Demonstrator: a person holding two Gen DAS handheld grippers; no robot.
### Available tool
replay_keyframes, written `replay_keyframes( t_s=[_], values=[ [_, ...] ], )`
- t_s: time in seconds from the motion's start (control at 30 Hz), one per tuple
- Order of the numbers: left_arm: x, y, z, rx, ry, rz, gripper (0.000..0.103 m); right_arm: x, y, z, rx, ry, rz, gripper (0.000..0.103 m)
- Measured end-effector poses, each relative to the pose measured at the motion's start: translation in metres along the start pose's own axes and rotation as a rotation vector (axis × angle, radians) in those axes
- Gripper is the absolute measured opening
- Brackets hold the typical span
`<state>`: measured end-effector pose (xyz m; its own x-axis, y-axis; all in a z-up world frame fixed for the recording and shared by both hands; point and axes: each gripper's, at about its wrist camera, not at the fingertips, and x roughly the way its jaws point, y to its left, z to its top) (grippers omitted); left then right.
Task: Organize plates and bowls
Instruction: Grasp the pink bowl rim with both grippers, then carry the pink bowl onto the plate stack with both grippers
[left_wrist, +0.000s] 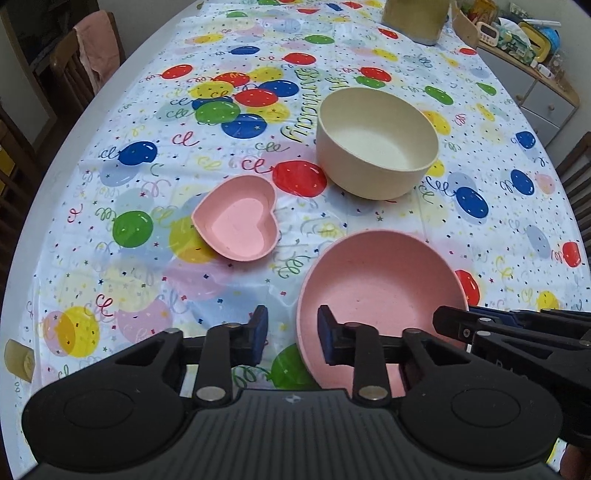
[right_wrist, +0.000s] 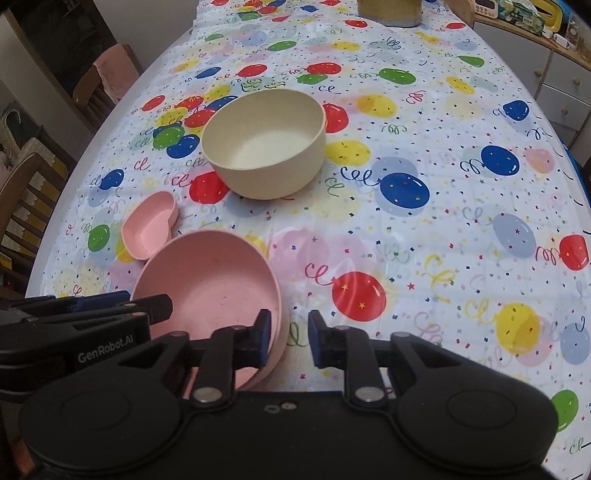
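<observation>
The left gripper (left_wrist: 292, 332) points steeply down with its jaws narrow, straddling the near-left rim of the one round pink plate (left_wrist: 376, 280): one blue pad sits inside the plate, the other outside over the tablecloth (left_wrist: 147, 277). Whether the pads actually press the rim cannot be told. The right gripper (right_wrist: 289, 334) stands the same way on the plate's opposite, near-right rim, jaws narrow, one pad over the plate and one outside it; its bite on the rim cannot be told either. The two grippers sit close beside each other, with the plate lying between and just ahead of them. Beyond the left gripper, just past the plate's far-left edge, lies one pink heart-shaped dish (left_wrist: 236, 225), near the plate but apart from it in the left view. Farther ahead, past both, stands one cream bowl (left_wrist: 376, 147), upright and clear of the other two. At the table's far end is one tan container (left_wrist: 413, 18). To the right of the right gripper the cloth lies bare all the way to the table edge; bare cloth also lies left of the heart dish. Off the left edge stands a chair (left_wrist: 96, 44) draped with pink cloth; off the far right, a cabinet (left_wrist: 546, 107).
</observation>
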<state>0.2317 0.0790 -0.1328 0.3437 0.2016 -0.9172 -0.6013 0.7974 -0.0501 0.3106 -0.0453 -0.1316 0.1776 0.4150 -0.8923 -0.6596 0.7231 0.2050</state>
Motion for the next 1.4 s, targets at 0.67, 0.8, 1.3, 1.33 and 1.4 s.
replay_keyframes(
  t_s=[0.67,0.8,1.3,1.33,1.4],
  values=[
    [-0.039,-0.045,-0.030,0.106,0.022,-0.099,0.008,-0.038,-0.024,-0.028,0.084,-0.026,0.001,0.005],
    [-0.053,-0.065,-0.045,0.162,0.028,-0.131,0.008,-0.059,-0.039,-0.044,0.123,-0.039,-0.010,0.005],
    [-0.073,-0.119,-0.113,0.351,0.110,-0.219,0.009,-0.117,-0.092,-0.125,0.269,-0.046,-0.060,0.005],
    [-0.074,-0.121,-0.117,0.360,0.115,-0.219,0.009,-0.118,-0.094,-0.130,0.280,-0.043,-0.061,0.005],
    [-0.074,-0.124,-0.124,0.374,0.131,-0.220,0.009,-0.120,-0.097,-0.140,0.294,-0.037,-0.066,0.005]
  ],
)
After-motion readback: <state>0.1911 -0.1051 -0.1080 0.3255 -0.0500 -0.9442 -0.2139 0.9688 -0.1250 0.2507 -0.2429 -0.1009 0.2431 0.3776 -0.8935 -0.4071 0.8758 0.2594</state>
